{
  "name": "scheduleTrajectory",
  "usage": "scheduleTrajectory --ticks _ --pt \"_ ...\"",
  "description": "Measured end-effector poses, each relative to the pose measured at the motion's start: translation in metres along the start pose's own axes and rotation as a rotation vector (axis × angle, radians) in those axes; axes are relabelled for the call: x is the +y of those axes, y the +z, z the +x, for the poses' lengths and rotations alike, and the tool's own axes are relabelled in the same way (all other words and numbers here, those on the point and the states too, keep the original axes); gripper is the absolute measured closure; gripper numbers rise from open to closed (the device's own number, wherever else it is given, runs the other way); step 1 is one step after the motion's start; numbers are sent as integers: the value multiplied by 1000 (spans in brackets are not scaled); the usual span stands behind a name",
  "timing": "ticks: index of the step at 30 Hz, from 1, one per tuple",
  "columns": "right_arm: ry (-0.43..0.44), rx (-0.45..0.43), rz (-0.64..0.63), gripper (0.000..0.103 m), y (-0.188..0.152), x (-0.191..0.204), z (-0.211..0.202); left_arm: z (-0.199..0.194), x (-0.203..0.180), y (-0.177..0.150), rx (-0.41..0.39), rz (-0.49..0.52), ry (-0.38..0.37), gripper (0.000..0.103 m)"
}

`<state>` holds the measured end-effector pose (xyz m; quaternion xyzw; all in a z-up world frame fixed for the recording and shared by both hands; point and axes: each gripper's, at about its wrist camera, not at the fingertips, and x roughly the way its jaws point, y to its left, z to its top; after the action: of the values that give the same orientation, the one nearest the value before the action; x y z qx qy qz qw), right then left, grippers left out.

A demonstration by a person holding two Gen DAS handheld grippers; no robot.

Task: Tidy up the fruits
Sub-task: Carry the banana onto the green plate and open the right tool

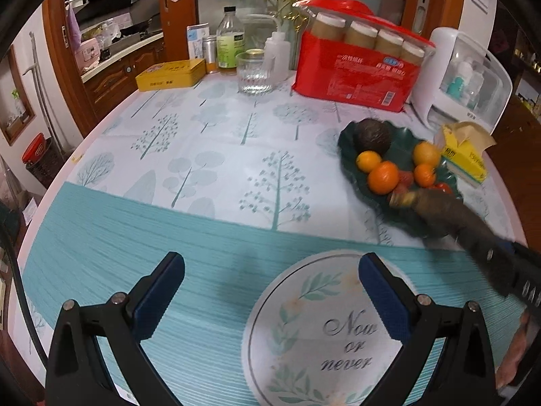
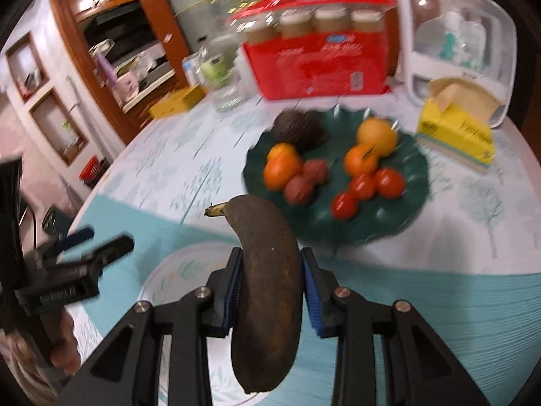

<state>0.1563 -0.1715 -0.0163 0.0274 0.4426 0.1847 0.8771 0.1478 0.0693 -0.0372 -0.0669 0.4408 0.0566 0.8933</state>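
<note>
1. Clearly, the right gripper [image 2: 272, 286] is clamped on a very dark, overripe banana [image 2: 267, 291], its blue pads pressed against both sides of the fruit's middle.
2. From the right wrist view the banana stands roughly upright between the fingers, its yellowish stem tip at the top, pointing left.
3. Beyond it, on the tree-patterned tablecloth [image 1: 209, 155], sits a dark green leaf-shaped plate [image 2: 416, 182] holding the other fruit.
4. An avocado [image 2: 297, 130] lies at the plate's far left, with two oranges [image 2: 282, 167] just beside it.
5. Another orange touches a yellow citrus fruit [image 2: 378, 137] toward the far right.
6. Three red tomatoes [image 2: 363, 187] cluster at the near right; two reddish-brown fruits [image 2: 306, 182] in the middle may be lychees, though blur makes that uncertain.
7. In the left wrist view, the banana's tip reaches over the plate's near edge.
8. The left gripper [image 1: 272, 269] hangs above the teal band of the cloth with its jaws spread wide and nothing between them.
9. Under it lies a round white placemat [image 1: 324, 331] printed with leaves and lettering.
10. Behind the plate stand a red pack of jars [image 1: 358, 67], a yellow tissue box [image 1: 466, 159] and a drinking glass [image 1: 253, 72].
</note>
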Motion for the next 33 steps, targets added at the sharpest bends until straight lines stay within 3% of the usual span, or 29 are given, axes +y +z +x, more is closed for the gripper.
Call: scheduleTrajectory --ticks 6,12,18,23,33 --pt "-89 -115 69 69 59 -17 -19 -19 -19 48 -85 26 5 1" --pt "-150 -124 201 69 97 -45 15 -7 -34 86 -151 29 74 1" --pt "-204 -62 309 69 99 -67 71 45 -44 97 -91 28 108 1" --pt "-189 19 332 67 90 -66 102 76 -43 85 -23 25 95 1" --pt "-162 22 271 65 83 -53 93 85 -30 70 10 15 92 1"
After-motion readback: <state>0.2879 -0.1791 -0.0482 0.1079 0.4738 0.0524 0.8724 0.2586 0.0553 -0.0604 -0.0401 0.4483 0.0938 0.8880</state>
